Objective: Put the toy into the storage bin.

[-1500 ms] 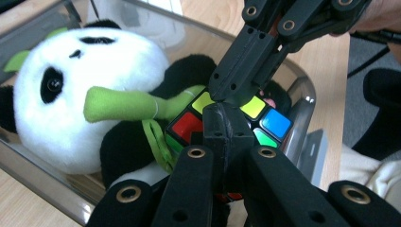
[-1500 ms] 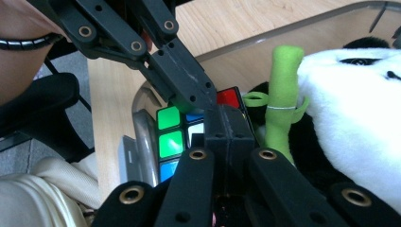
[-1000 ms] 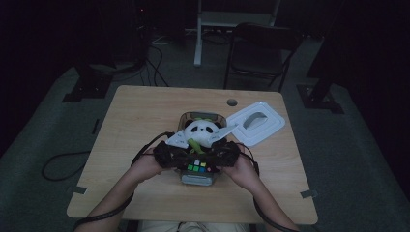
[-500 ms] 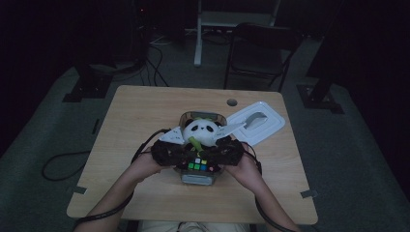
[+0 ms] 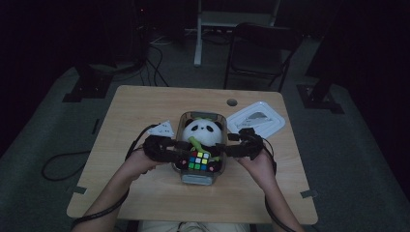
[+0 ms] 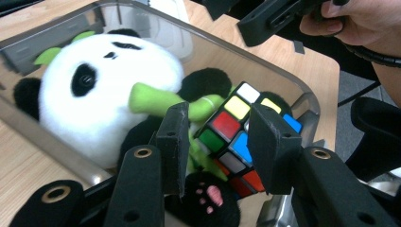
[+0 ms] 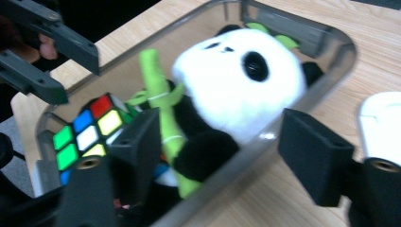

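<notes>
Fingers (image 6: 172, 142) over clear bin (image 5: 183, 121) with panda (image 5: 202, 131), cube (image 5: 199, 161).

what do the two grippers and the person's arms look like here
Both the left gripper and the right gripper are matte black, with flat blocky fingers joined by brass-ringed pivots. A black cable trails from each along the forearms. A pale three-cornered plate sits by the left one. The forearms look bare, and the right wrist wears a dark band.
</notes>
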A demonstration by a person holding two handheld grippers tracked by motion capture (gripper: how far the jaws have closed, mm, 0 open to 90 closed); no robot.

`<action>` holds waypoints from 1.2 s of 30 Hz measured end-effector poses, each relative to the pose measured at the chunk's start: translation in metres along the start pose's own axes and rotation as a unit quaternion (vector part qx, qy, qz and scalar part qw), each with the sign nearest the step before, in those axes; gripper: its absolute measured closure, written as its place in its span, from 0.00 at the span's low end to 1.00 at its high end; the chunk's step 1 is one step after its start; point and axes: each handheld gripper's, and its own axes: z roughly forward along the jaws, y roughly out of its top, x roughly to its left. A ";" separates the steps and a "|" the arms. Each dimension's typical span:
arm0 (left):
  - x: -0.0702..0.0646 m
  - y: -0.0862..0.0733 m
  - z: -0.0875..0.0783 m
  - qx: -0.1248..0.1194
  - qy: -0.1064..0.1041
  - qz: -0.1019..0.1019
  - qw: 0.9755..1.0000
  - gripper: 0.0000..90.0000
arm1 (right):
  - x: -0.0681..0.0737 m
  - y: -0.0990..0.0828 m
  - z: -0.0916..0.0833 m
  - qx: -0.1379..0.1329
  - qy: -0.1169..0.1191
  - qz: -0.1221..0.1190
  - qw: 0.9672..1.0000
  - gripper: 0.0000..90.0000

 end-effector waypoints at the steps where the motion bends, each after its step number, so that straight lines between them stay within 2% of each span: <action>1: 0.002 -0.001 -0.001 -0.003 0.001 -0.003 1.000 0.55 | -0.003 -0.001 -0.001 -0.003 -0.001 0.006 1.000 0.27; 5: 0.010 -0.004 -0.008 -0.018 0.010 -0.013 1.000 0.38 | -0.010 -0.007 -0.005 -0.007 -0.041 0.007 0.999 0.23; 7: 0.014 -0.006 -0.012 -0.029 0.015 -0.022 0.999 0.32 | -0.017 -0.010 -0.006 -0.007 -0.040 0.024 0.999 0.18; 8: 0.016 -0.007 -0.014 -0.034 0.018 -0.024 0.999 0.29 | -0.019 -0.012 -0.007 -0.010 -0.049 0.028 0.998 0.14; 10: 0.019 -0.010 -0.018 -0.032 0.031 -0.021 0.999 0.20 | -0.025 -0.015 -0.009 -0.013 -0.057 0.040 0.997 0.13; 12: 0.024 -0.015 -0.022 -0.040 0.039 -0.026 0.998 0.19 | -0.029 -0.020 -0.011 -0.021 -0.071 0.051 0.996 0.13; 13: 0.026 -0.018 -0.024 -0.042 0.045 -0.030 0.998 0.15 | -0.031 -0.022 -0.012 -0.022 -0.078 0.053 0.995 0.13; 16: 0.032 -0.025 -0.027 -0.038 0.066 -0.032 0.997 0.10 | -0.039 -0.028 -0.012 -0.026 -0.096 0.061 0.993 0.13; 17: 0.034 -0.027 -0.027 -0.036 0.064 -0.039 0.997 0.02 | -0.041 -0.030 -0.013 -0.027 -0.103 0.063 0.992 0.13; 19: 0.038 -0.032 -0.028 -0.036 0.077 -0.044 0.995 0.00 | -0.046 -0.032 -0.013 -0.033 -0.121 0.070 0.990 0.13; 20: 0.039 -0.034 -0.029 -0.037 0.080 -0.044 0.995 0.00 | -0.049 -0.033 -0.013 -0.035 -0.122 0.075 0.989 0.13; 22: 0.043 -0.039 -0.029 -0.039 0.088 -0.051 0.994 0.00 | -0.055 -0.035 -0.011 -0.032 -0.138 0.079 0.987 0.13; 24: 0.046 -0.044 -0.028 -0.038 0.093 -0.052 0.994 0.00 | -0.063 -0.037 -0.008 -0.027 -0.142 0.086 0.986 0.14; 28: 0.050 -0.056 -0.022 -0.035 0.102 -0.049 0.993 0.00 | -0.080 -0.040 -0.003 -0.030 -0.168 0.110 0.979 0.14; 30: 0.052 -0.061 -0.019 -0.033 0.108 -0.052 0.992 0.01 | -0.088 -0.042 0.001 -0.035 -0.191 0.121 0.973 0.14; 32: 0.054 -0.066 -0.017 -0.041 0.104 -0.053 0.992 0.01 | -0.097 -0.042 0.005 -0.035 -0.212 0.130 0.968 0.14; 34: 0.056 -0.073 -0.012 -0.032 0.120 -0.049 0.991 0.01 | -0.106 -0.042 0.010 -0.036 -0.227 0.143 0.963 0.15; 35: 0.057 -0.076 -0.011 -0.028 0.127 -0.049 0.990 0.01 | -0.110 -0.042 0.013 -0.038 -0.239 0.147 0.959 0.15; 36: 0.058 -0.079 -0.009 -0.028 0.126 -0.052 0.990 0.01 | -0.114 -0.042 0.016 -0.041 -0.247 0.154 0.956 0.15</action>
